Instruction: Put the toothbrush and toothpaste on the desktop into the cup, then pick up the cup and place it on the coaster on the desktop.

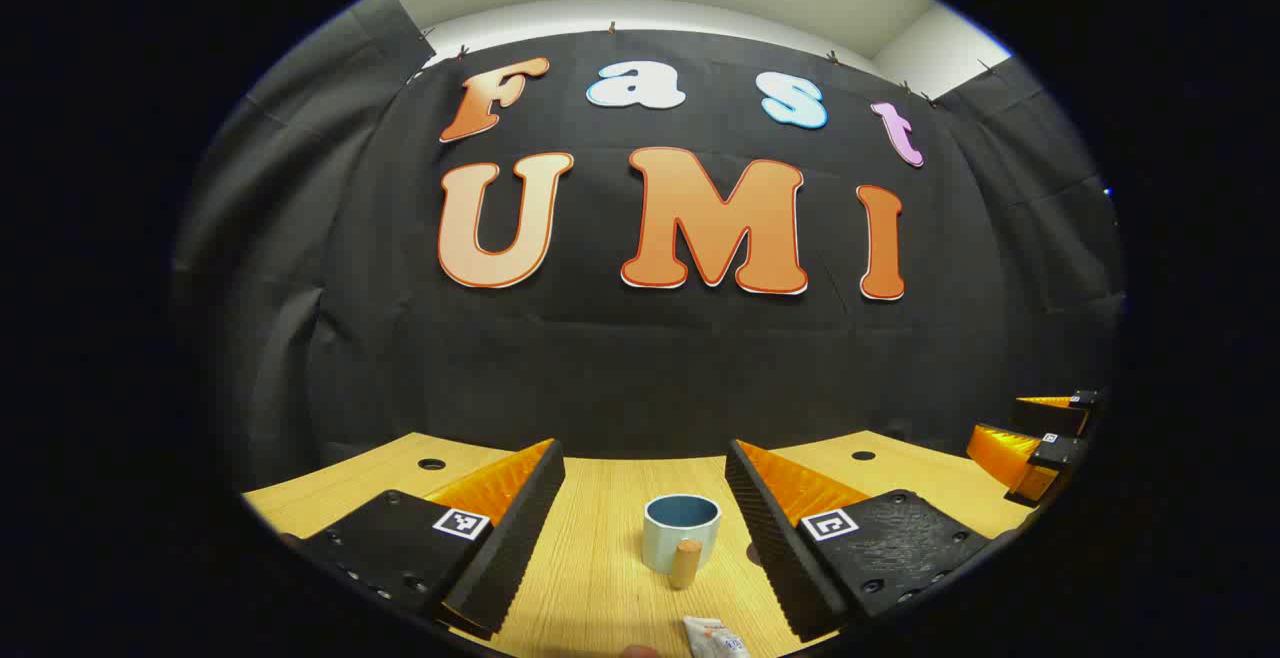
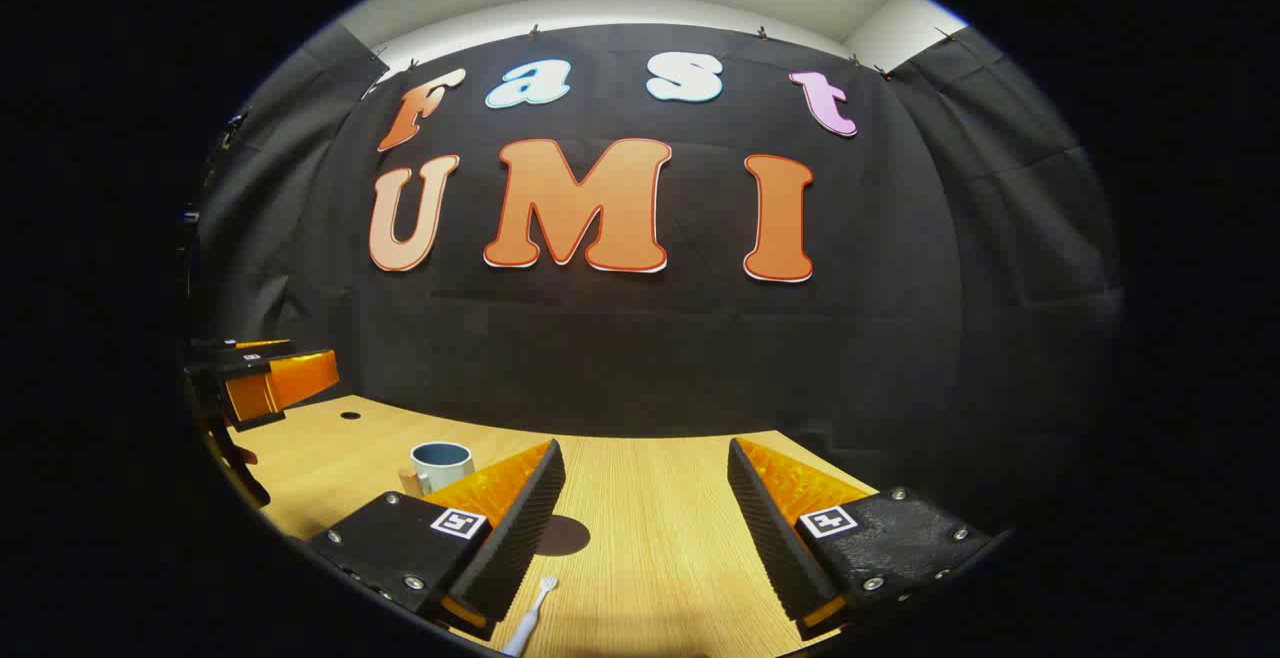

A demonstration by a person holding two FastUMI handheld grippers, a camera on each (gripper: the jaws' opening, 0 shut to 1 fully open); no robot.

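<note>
My stock on the desktop (image 2: 650,498) — one cup (image 1: 680,530), one toothpaste tube (image 1: 715,636), one toothbrush (image 2: 530,620), one dark round coaster (image 2: 565,535). Cable holes (image 1: 432,463) in the wood — two. Grippers — two, my left gripper (image 1: 645,498) and right gripper (image 2: 645,493).

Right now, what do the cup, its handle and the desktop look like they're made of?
The pale blue cup with a darker blue inside looks like glazed ceramic: smooth, softly shiny wall. Its stubby tan handle looks like wood or cork, matte; I can't tell which. The light yellow desktop shows fine straight grain, so wood or wood-look laminate.
</note>
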